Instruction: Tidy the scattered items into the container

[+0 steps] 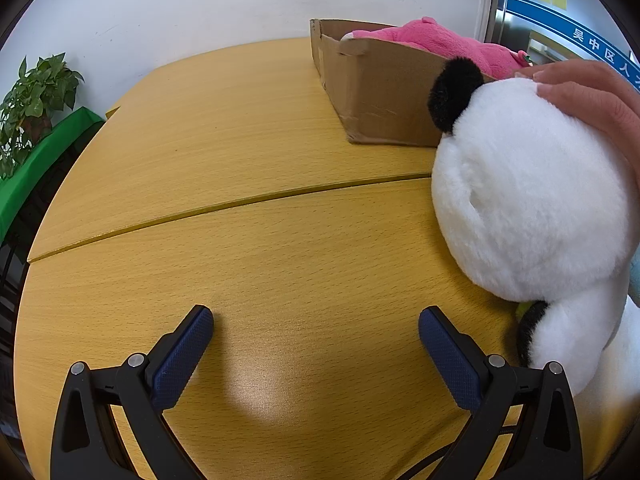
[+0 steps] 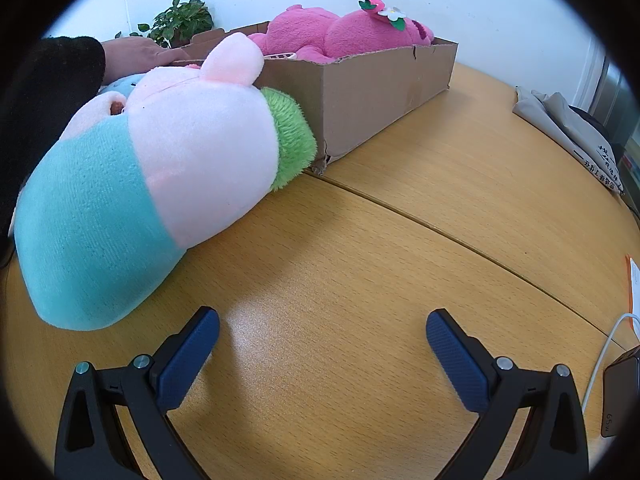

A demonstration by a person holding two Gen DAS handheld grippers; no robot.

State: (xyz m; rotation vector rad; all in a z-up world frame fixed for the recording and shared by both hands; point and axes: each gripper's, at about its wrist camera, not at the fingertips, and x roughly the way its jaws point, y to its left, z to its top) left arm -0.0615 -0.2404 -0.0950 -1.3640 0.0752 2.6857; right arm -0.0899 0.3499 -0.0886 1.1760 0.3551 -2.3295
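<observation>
A cardboard box (image 1: 380, 96) (image 2: 372, 92) stands on the wooden table and holds a bright pink plush bear (image 1: 448, 42) (image 2: 344, 32). In the left wrist view a white plush panda (image 1: 528, 200) with a black ear lies right of my open left gripper (image 1: 316, 320); a person's hand (image 1: 588, 92) rests on its head. In the right wrist view a pale pink plush (image 2: 160, 168) with a teal part and green tuft lies against the box's near corner, up and left of my open right gripper (image 2: 322, 322). Both grippers hold nothing.
A potted plant (image 1: 36, 96) (image 2: 180, 24) on a green surface stands by the white wall. A grey cloth bag (image 2: 576, 136), a white cable (image 2: 604, 356) and a dark charger (image 2: 620, 392) lie at the table's right. A black sleeve (image 2: 44, 92) reaches in from the left.
</observation>
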